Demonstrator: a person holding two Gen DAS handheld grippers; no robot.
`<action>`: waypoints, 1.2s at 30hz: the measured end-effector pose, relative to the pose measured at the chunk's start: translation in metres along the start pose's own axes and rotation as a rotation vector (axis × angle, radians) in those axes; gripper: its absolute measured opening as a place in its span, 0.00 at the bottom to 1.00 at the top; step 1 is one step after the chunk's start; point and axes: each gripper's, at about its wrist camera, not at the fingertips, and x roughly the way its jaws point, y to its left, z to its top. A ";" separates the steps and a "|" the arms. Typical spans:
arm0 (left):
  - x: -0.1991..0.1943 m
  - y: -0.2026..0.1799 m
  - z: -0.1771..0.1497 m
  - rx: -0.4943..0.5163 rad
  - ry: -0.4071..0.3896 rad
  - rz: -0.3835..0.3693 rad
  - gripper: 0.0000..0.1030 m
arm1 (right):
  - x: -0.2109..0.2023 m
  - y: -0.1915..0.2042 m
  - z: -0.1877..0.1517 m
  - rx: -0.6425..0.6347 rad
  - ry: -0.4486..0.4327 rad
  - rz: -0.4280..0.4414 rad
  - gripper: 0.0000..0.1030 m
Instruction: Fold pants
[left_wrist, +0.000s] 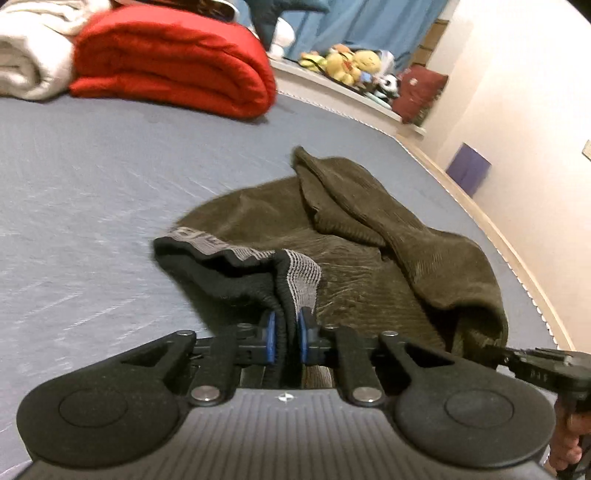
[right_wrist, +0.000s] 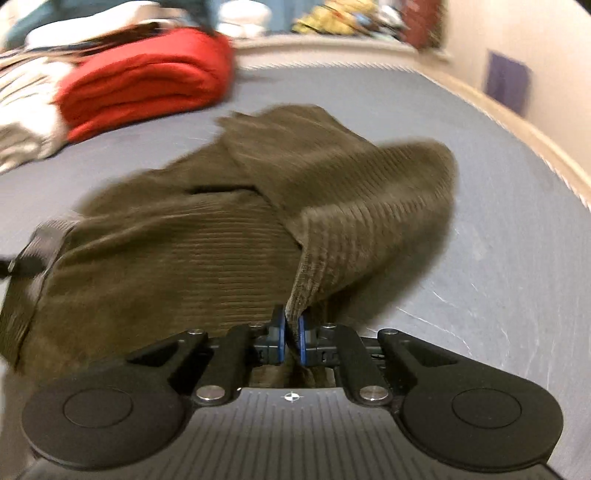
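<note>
Olive corduroy pants, waistband lettering unreadable

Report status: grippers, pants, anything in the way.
Left gripper shut on waistband. Right gripper shut on pants fabric. Pants bunched on bed. Red blanket well clear.

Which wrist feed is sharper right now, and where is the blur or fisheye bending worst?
Left wrist view: sharper; pants and left gripper readable, only the red blanket slightly smeared. Right wrist view: motion blur across pants and background, though the right gripper stays crisp. Both: fisheye curves the bed edge; warm, dim light, no glare.
</note>
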 end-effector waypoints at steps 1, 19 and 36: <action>-0.012 0.005 0.000 -0.011 -0.010 0.018 0.00 | -0.007 0.007 -0.002 -0.029 -0.008 0.021 0.07; -0.009 0.052 -0.012 -0.159 0.167 -0.008 0.93 | -0.051 -0.001 -0.029 0.080 0.005 -0.024 0.07; 0.103 0.021 -0.010 -0.256 0.143 -0.055 0.55 | -0.002 -0.038 -0.008 0.070 0.022 -0.141 0.64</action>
